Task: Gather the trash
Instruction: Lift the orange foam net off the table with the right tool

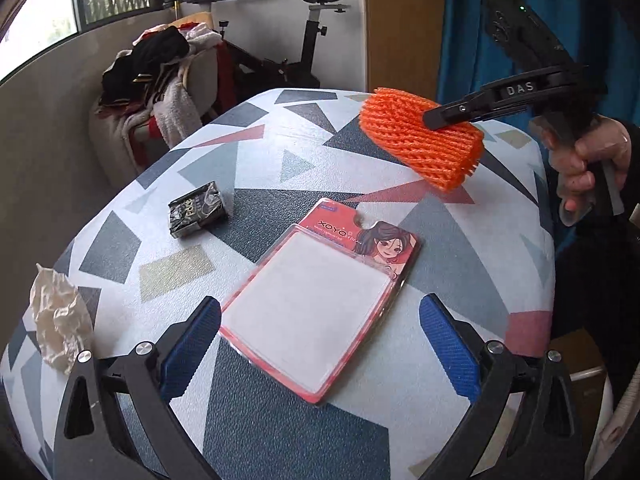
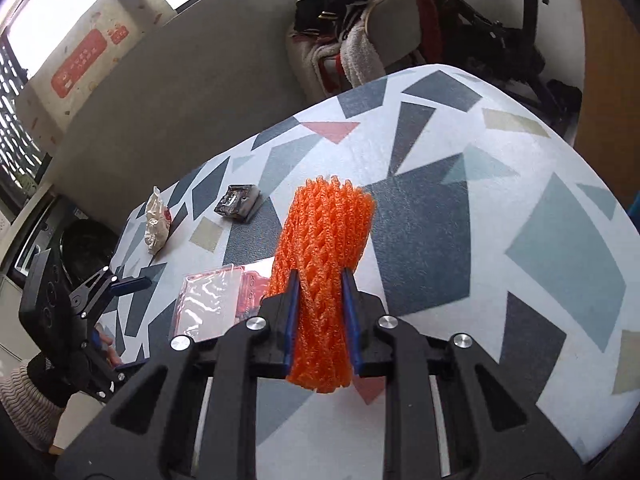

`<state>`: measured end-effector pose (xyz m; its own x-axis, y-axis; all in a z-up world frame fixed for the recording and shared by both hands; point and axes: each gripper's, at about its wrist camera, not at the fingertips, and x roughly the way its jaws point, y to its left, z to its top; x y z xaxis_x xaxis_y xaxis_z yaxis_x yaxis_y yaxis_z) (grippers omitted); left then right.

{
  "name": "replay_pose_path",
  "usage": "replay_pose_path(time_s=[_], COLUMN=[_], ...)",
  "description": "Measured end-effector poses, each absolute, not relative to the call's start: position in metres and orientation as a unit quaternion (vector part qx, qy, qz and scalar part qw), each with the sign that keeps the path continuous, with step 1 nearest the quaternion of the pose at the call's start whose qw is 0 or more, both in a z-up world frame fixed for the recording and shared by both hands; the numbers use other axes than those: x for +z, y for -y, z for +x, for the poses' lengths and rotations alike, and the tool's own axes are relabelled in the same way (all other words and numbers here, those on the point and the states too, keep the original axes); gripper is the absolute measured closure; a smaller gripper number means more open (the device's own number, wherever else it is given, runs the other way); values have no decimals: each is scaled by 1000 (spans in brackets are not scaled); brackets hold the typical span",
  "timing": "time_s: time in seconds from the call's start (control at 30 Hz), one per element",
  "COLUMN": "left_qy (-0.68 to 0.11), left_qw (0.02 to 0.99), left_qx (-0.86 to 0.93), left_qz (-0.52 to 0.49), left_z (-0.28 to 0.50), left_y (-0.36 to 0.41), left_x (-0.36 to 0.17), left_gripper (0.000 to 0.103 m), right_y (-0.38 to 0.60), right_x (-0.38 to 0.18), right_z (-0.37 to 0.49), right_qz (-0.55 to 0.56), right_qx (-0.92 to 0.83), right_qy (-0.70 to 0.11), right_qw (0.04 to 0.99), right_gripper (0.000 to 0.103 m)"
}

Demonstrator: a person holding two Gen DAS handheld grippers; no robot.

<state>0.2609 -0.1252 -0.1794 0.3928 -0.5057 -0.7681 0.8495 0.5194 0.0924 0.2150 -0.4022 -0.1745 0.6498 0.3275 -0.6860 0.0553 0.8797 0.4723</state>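
Observation:
An orange foam net (image 2: pixel 328 224) hangs just above the patterned table, and my right gripper (image 2: pixel 320 280) is shut on its near end. The left wrist view shows the same net (image 1: pixel 420 140) pinched by the right gripper (image 1: pixel 436 114) at the upper right. My left gripper (image 1: pixel 319 308) stands open low over the table, its blue pads either side of a red blister pack (image 1: pixel 316 304) lying flat. From the right wrist view the left gripper (image 2: pixel 132 324) is at the left, beside the pack (image 2: pixel 208 300). A black wrapper (image 1: pixel 198 210) and a crumpled white wrapper (image 1: pixel 56 320) lie farther left.
The table (image 1: pixel 280 160) wears a cloth of grey, blue and pink shapes. Behind it stand a chair piled with clothes (image 1: pixel 160 76) and an exercise bike (image 1: pixel 312 40). A blue curtain (image 1: pixel 460 20) hangs at the right. A hand (image 1: pixel 588 160) grips the right gripper's handle.

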Motion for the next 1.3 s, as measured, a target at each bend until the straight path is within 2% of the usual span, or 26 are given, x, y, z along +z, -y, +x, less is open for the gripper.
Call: replay_pose_path(time_s=[0.13, 0.37, 0.6, 0.73, 0.93, 1.17, 1.3], left_qy=[-362, -338, -318, -337, -417, -434, -436], left_qw=[768, 713, 692, 685, 709, 762, 808], left_qx=[-446, -487, -526, -522, -495, -411, -354], left_qz=[283, 373, 378, 381, 279, 249, 179], left_z=[286, 293, 289, 295, 320, 304, 282], left_y=[147, 168, 169, 170, 162, 142, 118], left_x=[-192, -205, -206, -217, -219, -212, -195], left_gripper=[6, 6, 6, 6, 6, 7, 7], right_y=[410, 403, 402, 402, 401, 400, 395], right_x=[-184, -185, -190, -193, -194, -181, -172], right_z=[197, 189, 196, 198, 200, 197, 191], right_qz=[237, 211, 206, 207, 206, 209, 210], right_qx=[72, 80, 78, 74, 71, 78, 87], right_qy=[-420, -421, -426, -431, -434, -419, -414], right_qw=[873, 879, 877, 875, 874, 880, 882], right_gripper=[80, 80, 80, 80, 80, 80, 80])
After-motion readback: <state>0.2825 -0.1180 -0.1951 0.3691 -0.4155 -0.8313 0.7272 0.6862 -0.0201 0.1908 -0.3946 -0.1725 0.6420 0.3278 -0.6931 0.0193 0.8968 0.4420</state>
